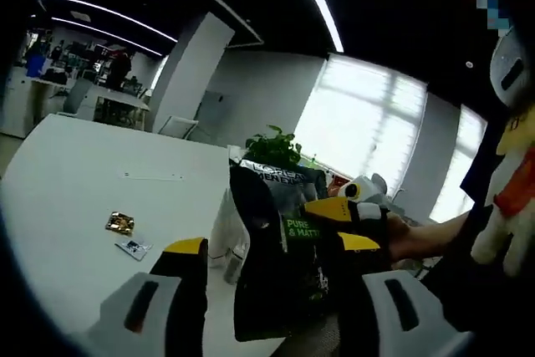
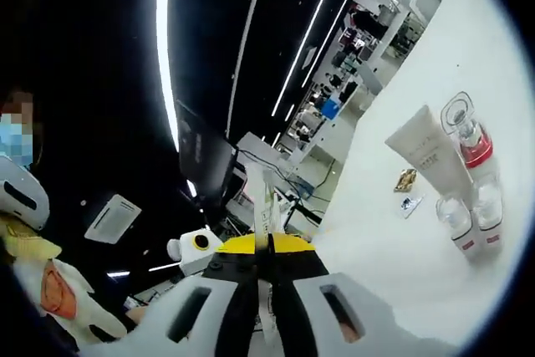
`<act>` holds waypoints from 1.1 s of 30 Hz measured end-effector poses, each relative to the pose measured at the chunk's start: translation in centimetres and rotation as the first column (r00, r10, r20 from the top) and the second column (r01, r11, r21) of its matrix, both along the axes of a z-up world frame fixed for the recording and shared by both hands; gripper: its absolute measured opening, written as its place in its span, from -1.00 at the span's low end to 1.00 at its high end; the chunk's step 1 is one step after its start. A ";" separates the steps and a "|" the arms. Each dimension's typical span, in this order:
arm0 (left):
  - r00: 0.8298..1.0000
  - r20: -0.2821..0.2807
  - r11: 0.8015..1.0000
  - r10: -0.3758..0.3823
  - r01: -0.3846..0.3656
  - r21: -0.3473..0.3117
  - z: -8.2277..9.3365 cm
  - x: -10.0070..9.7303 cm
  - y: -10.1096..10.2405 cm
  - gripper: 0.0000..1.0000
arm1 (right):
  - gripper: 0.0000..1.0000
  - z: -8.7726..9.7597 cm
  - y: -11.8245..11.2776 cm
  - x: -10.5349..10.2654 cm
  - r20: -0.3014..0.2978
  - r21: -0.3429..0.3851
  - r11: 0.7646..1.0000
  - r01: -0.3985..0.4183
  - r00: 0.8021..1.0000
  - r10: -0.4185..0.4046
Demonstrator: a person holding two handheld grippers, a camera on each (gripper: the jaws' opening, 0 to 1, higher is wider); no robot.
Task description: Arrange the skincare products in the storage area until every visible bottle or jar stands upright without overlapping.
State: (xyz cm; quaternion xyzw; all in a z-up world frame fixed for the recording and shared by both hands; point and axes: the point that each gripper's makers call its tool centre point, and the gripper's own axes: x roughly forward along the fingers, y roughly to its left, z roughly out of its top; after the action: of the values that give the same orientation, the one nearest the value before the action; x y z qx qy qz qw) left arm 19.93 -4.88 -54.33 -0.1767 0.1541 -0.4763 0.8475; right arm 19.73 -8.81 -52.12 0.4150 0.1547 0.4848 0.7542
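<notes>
L gripper (image 1: 272, 250), left gripper view: fingers (image 1: 185, 250) spread wide, yellow tips up, with a dark tube (image 1: 280, 277) between them. Tube is black w/ green "PURE & MATTE" print; can't tell if the L fingers touch it. The R gripper (image 1: 355, 211) comes in from the right at the tube's upper part, a hand (image 1: 410, 236) behind it. Just beyond the tube, a dark bag or pouch (image 1: 280, 177) w/ white lettering and a clear-ish plastic bag (image 1: 226, 232) low on its left. On the white counter (image 1: 92, 181) to the left, well apart: a small gold packet (image 1: 119, 223) and a small flat sachet (image 1: 134, 248) beside it. Further back a green potted plant (image 1: 273, 148), a white pillar (image 1: 188, 68), bright windows (image 1: 368, 127).

R gripper (image 2: 266, 250), right gripper view: fingers (image 2: 238, 248) pressed nearly together, pinching a thin pale flat edge (image 2: 266, 206), prob. the tube's crimped end seen edge-on. Across the counter (image 2: 393, 240) to the right: a white tube (image 2: 430, 156) lying tilted, a clear bottle w/ red band (image 2: 476, 152) next to it, two small clear bottles (image 2: 468, 219) just below, touching or nearly. Gold packet (image 2: 406, 179) and sachet (image 2: 410, 204) sit left of these. Far back: shelving and ceiling light strips (image 2: 165, 48).
</notes>
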 end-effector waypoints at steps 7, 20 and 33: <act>0.983 -0.038 0.979 -0.180 0.175 -0.100 1.5 -2.1 -1.8 -0.33 | -0.95 1.5 0.6 -0.9 0.028 0.016 0.996 -0.093 0.995 0.093; 0.987 -0.121 0.972 -0.101 0.072 -0.225 2.0 -1.8 -1.1 -1.00 | -0.94 0.0 -0.5 1.2 -0.033 -0.067 0.998 -0.018 0.999 0.016; 0.978 -0.206 0.861 -0.032 -0.077 -0.502 4.2 -0.3 0.0 -1.00 | -0.75 -0.4 -0.4 0.3 -0.039 0.032 0.999 0.034 0.999 -0.033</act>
State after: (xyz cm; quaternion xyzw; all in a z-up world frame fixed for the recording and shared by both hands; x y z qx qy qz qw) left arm 19.66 -4.92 -50.12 -0.4437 0.1085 -0.4690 0.7559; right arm 20.01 -9.20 -52.57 0.4391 0.1542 0.4663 0.7523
